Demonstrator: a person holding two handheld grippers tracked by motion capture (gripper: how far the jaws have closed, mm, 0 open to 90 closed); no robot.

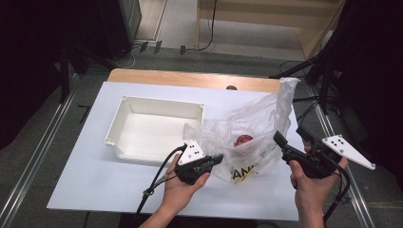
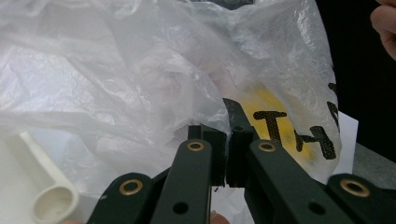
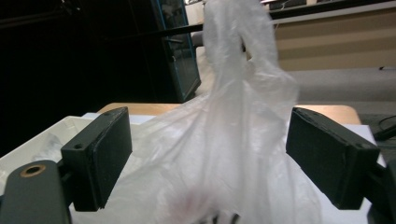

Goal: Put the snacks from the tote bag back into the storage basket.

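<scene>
Clearly, the work in hand is emptying or opening the plastic bag, and going from left to right, the white tray is sitting empty at about ten o'clock from the table's middle, probably waiting to receive what is inside. Next, the left gripper is reaching in from six o'clock and pinching the near edge of the bag; in the left gripper view its jaws are standing closed together with a fold of the thin film caught between them, most likely to anchor the bag so it is not sliding about. The bag itself is lying just right of the tray, touching its near right corner, with a red object showing through the film and yellow-and-black print near the bottom. Its upper end is standing up toward one o'clock. At the right, the right gripper is coming in at about four o'clock, jaws spread wide on either side of the rising film in the right gripper view, as if getting ready to take that end and lift. Everything is resting on a white sheet over a wooden table, and beyond it a grey floor, cables and dark stands are surrounding the workspace.
</scene>
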